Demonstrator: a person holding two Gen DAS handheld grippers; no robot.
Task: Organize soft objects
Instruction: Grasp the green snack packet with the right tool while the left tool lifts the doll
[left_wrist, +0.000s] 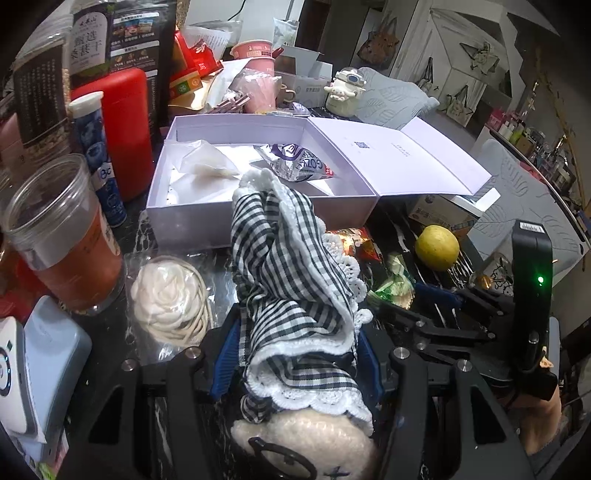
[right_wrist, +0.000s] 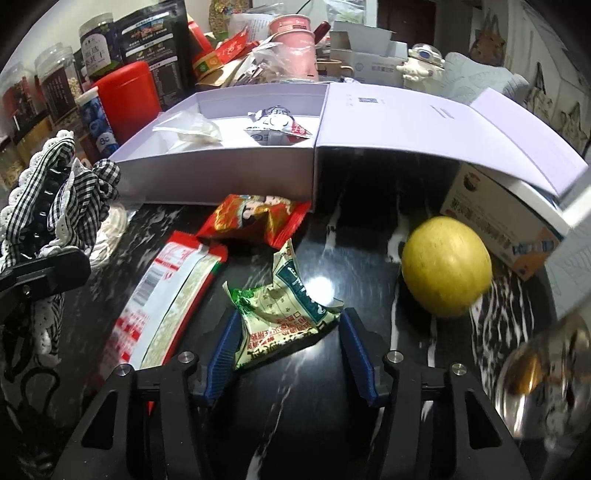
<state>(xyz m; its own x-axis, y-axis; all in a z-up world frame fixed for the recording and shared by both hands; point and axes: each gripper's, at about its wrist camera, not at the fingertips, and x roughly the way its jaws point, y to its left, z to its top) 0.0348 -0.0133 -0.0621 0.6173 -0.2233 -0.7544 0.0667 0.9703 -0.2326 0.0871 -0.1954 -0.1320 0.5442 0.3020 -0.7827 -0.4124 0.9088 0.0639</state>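
Note:
My left gripper (left_wrist: 295, 354) is shut on a soft doll in a black-and-white checked dress with lace trim (left_wrist: 291, 280), held above the dark table in front of an open lilac box (left_wrist: 192, 218). The doll also shows at the left of the right wrist view (right_wrist: 55, 199). The box (right_wrist: 221, 173) holds a silver snack pouch (left_wrist: 295, 162) and a clear bag (left_wrist: 207, 162). My right gripper (right_wrist: 288, 332) is open, its blue fingers on either side of a crumpled green snack packet (right_wrist: 284, 306) that lies on the table.
A yellow fruit (right_wrist: 447, 266), a red snack packet (right_wrist: 255, 218) and a red-white packet (right_wrist: 166, 291) lie on the table. A bagged cream rose (left_wrist: 170, 299), a plastic cup (left_wrist: 62, 236), a blue tube (left_wrist: 99, 158) and a red canister (left_wrist: 125, 129) stand left. A carton (right_wrist: 506, 218) sits under the box lid.

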